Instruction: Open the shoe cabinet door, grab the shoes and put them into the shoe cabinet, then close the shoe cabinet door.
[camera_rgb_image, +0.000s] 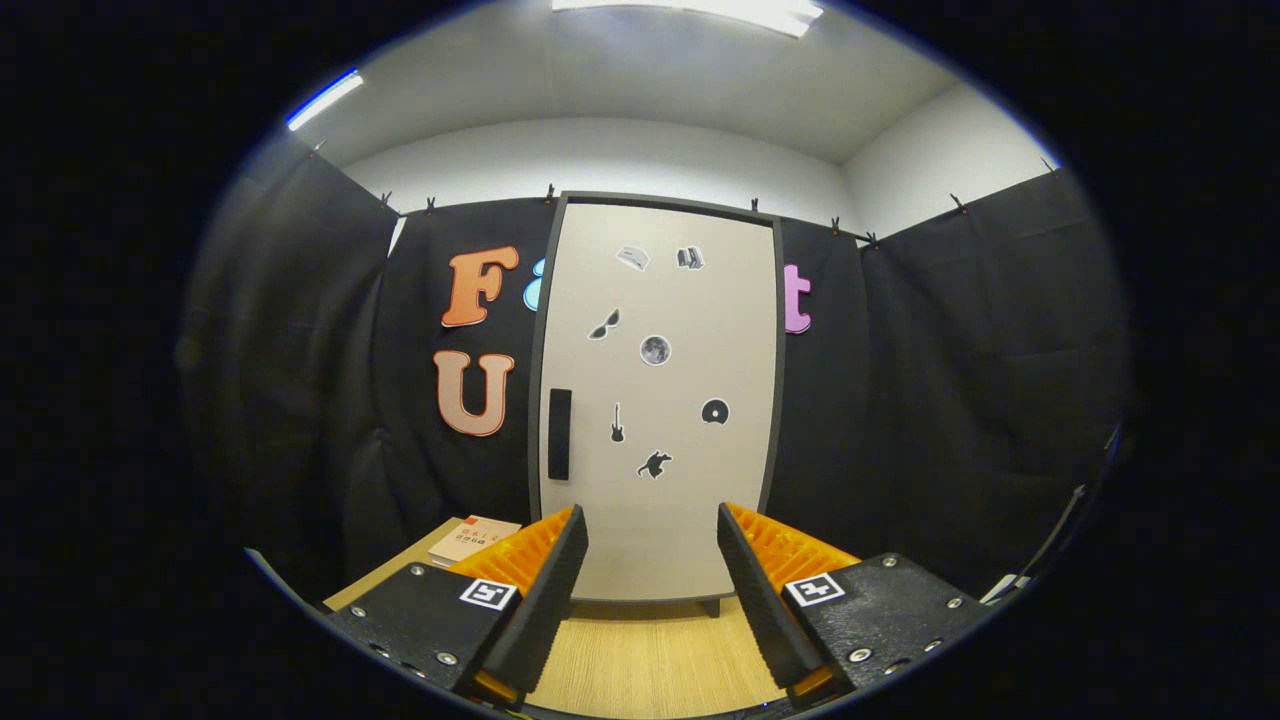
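The shoe cabinet (660, 400) stands upright on the wooden floor straight ahead, tall, with a pale door in a dark frame. Its door is closed. A black vertical handle (559, 434) sits on the door's left side, about mid-height. Several small stickers dot the door. My gripper (652, 535) is open, its two fingers spread apart with nothing between them, pointing at the lower part of the door some way short of it. The handle lies above and slightly left of the left finger.
A flat book or box (473, 538) lies on a light wooden surface left of the cabinet, behind the left finger. Black cloth walls enclose the booth on both sides. Light wood floor (650, 660) stretches between the fingers and the cabinet.
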